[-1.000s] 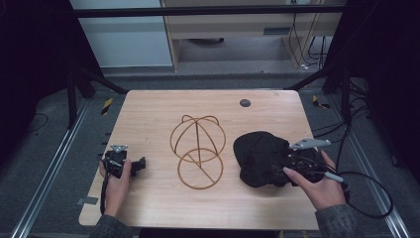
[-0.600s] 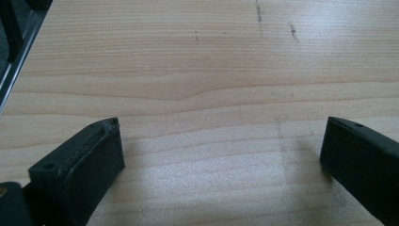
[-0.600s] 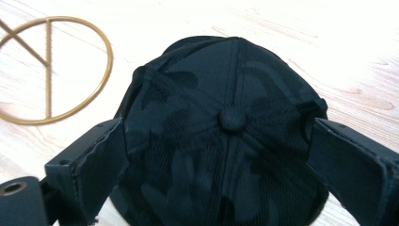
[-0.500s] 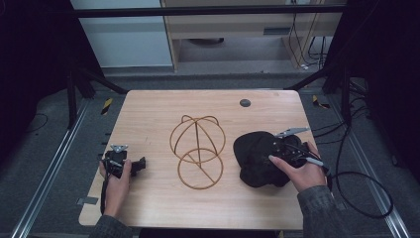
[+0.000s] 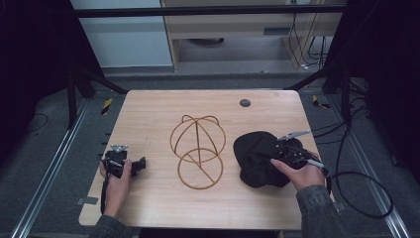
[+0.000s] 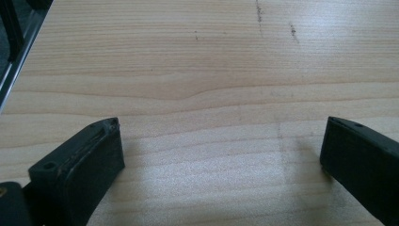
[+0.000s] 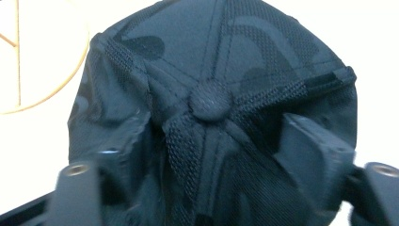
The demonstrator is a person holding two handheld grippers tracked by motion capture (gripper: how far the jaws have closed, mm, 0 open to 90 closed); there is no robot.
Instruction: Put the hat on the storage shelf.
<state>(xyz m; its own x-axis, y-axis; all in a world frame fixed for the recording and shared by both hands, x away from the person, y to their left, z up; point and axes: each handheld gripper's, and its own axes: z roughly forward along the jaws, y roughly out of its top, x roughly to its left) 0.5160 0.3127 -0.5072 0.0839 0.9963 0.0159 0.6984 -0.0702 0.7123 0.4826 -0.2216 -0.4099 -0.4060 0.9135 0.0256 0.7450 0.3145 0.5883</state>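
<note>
Cap: a black cap (image 5: 260, 158) lies on the right side of the worktop (image 5: 148, 119), just beside the wire hat stand (image 5: 198, 151).
Right tool: the right tool (image 7: 209, 150) sits over the crown, its jaws astride the fabric around the top button (image 7: 210, 100); they have just been closing, with cloth between them (whether the pads already bite I cannot tell).
Left tool: the left tool (image 6: 221, 150) rests on bare wood at the worktop's left, jaws spread, nothing between them.
Risk, thin pinch: the jaws may catch only a fold of soft cloth, so the cap could slip free or sag when lifted.
Risk, stand: a swinging cap could knock the light wire frame.
High view adds: the stand's full shape and both hands.
Right gripper view adds: the seams, the mesh and the button.
</note>
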